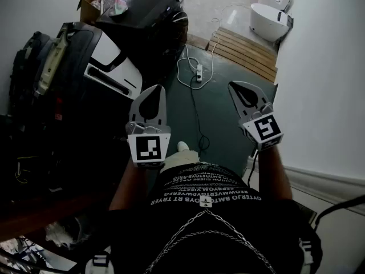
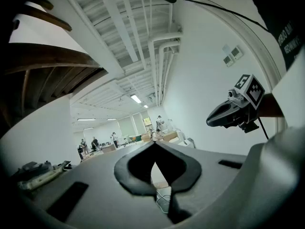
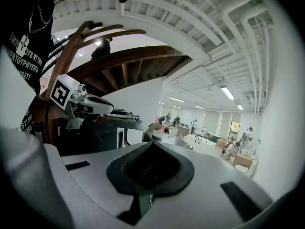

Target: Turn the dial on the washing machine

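Observation:
A black, boxy washing machine (image 1: 145,16) stands at the far end of the green floor; I cannot make out its dial. Both grippers hang in mid-air in front of the person's chest, well short of the machine. My left gripper (image 1: 155,89) is shut with nothing in it, its tips meeting (image 2: 153,144). My right gripper (image 1: 234,85) is also shut and empty (image 3: 152,143). Each gripper shows in the other's view: the right gripper (image 2: 228,113) and the left gripper (image 3: 95,104).
A white-and-black appliance (image 1: 108,67) leans left of the machine, beside dark clutter (image 1: 34,67). A power strip (image 1: 198,72) with white cable lies on the floor. A wooden pallet (image 1: 245,50) and white fixtures (image 1: 268,19) sit beyond. A white wall (image 1: 325,84) runs along the right.

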The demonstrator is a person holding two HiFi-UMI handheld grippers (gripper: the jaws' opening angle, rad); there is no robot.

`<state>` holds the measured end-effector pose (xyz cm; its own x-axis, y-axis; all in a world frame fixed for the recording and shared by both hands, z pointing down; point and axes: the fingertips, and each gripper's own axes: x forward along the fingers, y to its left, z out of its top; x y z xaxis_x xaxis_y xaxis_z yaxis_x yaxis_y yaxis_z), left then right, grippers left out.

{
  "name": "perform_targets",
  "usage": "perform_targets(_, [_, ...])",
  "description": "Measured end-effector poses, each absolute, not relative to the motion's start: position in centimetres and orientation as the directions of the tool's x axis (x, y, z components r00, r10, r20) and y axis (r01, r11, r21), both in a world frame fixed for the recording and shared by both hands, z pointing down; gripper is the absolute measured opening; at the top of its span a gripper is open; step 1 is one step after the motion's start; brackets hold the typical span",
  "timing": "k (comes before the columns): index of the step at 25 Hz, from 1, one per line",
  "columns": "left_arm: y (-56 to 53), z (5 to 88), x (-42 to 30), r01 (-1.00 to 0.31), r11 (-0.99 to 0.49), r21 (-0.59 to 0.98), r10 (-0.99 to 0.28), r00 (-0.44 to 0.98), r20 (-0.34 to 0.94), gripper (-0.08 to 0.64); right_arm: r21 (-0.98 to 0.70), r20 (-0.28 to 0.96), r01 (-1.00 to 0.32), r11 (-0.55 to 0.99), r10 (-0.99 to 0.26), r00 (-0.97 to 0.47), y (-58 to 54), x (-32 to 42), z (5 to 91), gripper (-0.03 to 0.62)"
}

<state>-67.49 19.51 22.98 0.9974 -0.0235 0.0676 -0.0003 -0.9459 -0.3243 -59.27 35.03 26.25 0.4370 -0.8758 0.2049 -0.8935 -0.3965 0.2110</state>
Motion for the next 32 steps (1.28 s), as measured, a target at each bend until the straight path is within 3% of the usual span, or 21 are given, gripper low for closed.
perform_targets(17, [7.1, 26.4, -58.0, 0.053, -0.965, -0.257, 0.031, 0.996, 0.088, 0.006, 0.222, 0.208, -0.849, -0.480, -0.827, 0.522, 24.7, -50.1, 26.6, 0.001])
perform_targets(26, [7.1, 28.3, -52.6, 0.097, -0.967, -0.235, 0.074, 0.992, 0.106, 0.005, 0.171, 0.312, -0.859, -0.483, -0.800, 0.512, 23.8, -44.7, 30.0, 0.152])
perform_targets(32, [8.1, 28.2, -47.3, 0.035, -0.969, -0.243, 0.005, 0.993, 0.121, 0.005, 0.117, 0.335, -0.902, -0.416, -0.838, 0.430, 25.0, -39.0, 31.8, 0.183])
